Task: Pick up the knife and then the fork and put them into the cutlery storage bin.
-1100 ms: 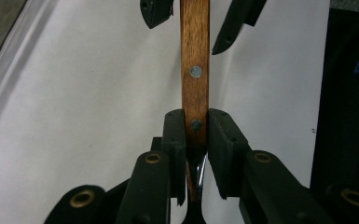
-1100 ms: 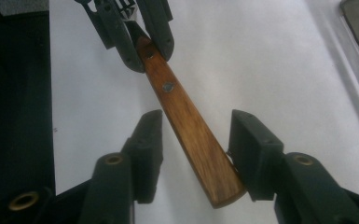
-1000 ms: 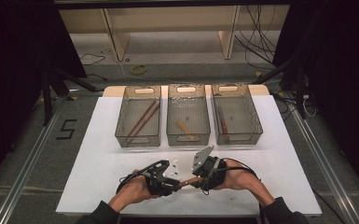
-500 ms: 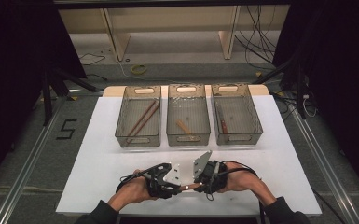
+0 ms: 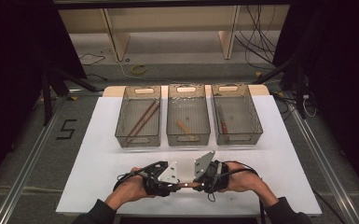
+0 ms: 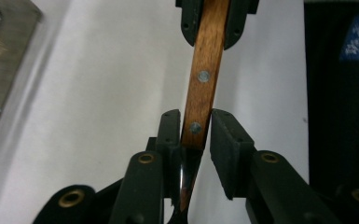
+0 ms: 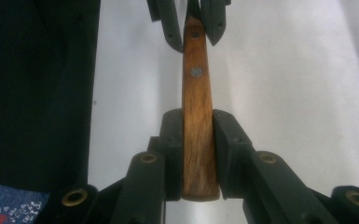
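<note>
The right hand-held gripper (image 7: 197, 122) is clenched on the butt end of a wooden-handled knife (image 7: 196, 93), both pads flat against the sides of the wood. The left hand-held gripper (image 6: 196, 122) faces it from the other end. Its jaws have just been opening and now stand loose around the spot where the riveted handle meets the dark metal, with the knife between them and leaning toward one pad. The knife hangs level between the two tools, just above the white surface (image 5: 102, 158), on the person's side of the middle mesh basket (image 5: 188, 139) and well apart from it. It looks light and stiff, so one firm grip should carry it without sag. The wood is the place to take hold: it is broad, matt and flat-sided, and the pads seat squarely on it. The metal part is thin, smooth and likely slippery, and a pinch there could let it twist or slide. With the grip at the far butt, the blade end may droop a little once the left tool lets go.
</note>
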Demonstrator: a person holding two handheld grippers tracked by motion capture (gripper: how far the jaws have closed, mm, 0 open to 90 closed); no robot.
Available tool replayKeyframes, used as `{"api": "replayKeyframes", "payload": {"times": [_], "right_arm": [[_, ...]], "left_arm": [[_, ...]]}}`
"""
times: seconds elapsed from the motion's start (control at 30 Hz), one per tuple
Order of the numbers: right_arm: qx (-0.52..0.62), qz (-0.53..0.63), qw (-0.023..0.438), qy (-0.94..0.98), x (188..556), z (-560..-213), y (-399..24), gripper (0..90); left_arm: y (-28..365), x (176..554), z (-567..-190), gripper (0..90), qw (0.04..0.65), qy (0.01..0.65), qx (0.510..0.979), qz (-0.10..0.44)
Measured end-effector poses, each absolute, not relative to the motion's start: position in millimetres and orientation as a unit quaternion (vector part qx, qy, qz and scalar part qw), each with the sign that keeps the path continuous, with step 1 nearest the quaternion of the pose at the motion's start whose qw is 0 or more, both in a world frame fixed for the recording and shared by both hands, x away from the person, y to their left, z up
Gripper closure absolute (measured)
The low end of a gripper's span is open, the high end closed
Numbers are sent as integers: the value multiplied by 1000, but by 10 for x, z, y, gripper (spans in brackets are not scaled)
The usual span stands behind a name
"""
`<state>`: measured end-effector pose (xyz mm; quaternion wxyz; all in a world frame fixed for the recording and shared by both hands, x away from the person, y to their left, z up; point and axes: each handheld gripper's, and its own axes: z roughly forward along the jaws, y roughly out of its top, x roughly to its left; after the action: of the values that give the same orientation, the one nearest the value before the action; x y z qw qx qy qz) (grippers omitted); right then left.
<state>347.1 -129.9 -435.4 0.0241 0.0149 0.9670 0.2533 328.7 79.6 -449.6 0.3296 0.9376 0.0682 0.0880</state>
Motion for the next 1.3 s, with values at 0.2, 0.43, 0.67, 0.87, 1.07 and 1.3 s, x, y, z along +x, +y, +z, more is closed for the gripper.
{"api": "replayKeyframes", "payload": {"times": [0.2, 0.43, 0.67, 0.87, 1.07, 1.3], "right_arm": [[41, 268, 28, 962, 3507, -4320, -1334, 756], [92, 284, 34, 954, 3607, -4294, -1435, 756], [131, 305, 34, 943, 3694, -4245, -1552, 756], [155, 319, 45, 934, 3740, -4194, -1640, 756], [178, 336, 62, 923, 3783, -4079, -1783, 756], [221, 362, 89, 901, 3877, -3932, -2002, 756]], "left_arm": [[865, 3327, -4406, 584, 358, 103, 921, 112], [1037, 3394, -4320, 412, 412, 164, 889, 115], [1222, 3411, -4289, 320, 458, 217, 852, 129], [1366, 3421, -4347, 271, 472, 251, 836, 128], [1532, 3443, -4457, 268, 482, 283, 820, 128], [1691, 3451, -4563, 253, 479, 312, 812, 116]]}}
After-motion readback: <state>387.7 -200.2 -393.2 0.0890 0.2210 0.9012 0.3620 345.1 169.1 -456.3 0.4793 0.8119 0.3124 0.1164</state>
